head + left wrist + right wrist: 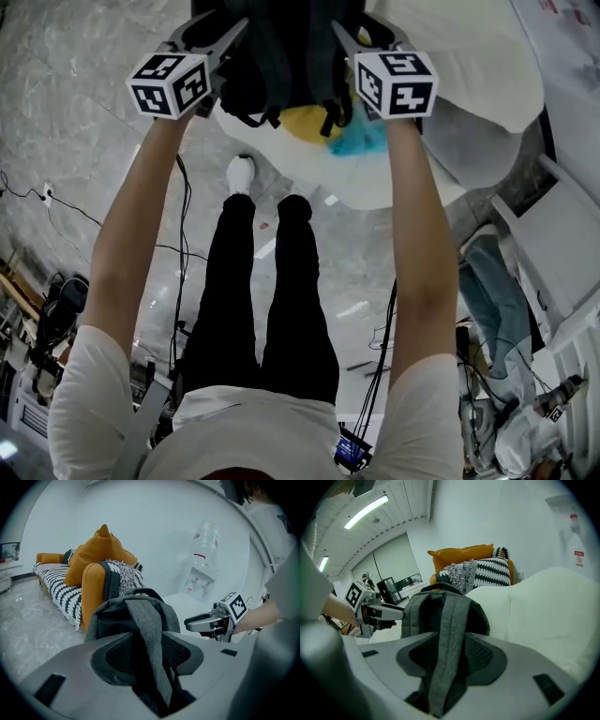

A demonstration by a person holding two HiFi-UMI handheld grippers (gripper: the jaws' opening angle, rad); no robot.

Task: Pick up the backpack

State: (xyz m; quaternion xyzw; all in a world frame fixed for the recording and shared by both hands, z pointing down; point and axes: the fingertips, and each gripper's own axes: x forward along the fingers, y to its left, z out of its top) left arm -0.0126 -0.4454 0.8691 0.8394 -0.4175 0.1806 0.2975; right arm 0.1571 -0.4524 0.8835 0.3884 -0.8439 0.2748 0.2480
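Observation:
A dark grey backpack (281, 56) stands upright on a white cushioned seat (469, 84), with a gripper at each side. One shoulder strap (147, 634) runs between the jaws of my left gripper (147, 656); dark gaps show beside the strap, so the pads do not press it. In the right gripper view the other strap (450, 630) likewise lies loose between the jaws of my right gripper (450, 660). From the head view the left gripper (211, 33) and right gripper (361, 37) flank the pack. The pack's body (117, 616) (417, 609) rises just beyond the jaws.
An orange sofa (91, 588) with a black-and-white throw stands behind the pack, a water dispenser (199, 569) by the wall. Yellow (305, 122) and cyan (361, 141) things lie under the pack. Cables (178, 244) cross the marble floor; a white chair (553, 244) is at right.

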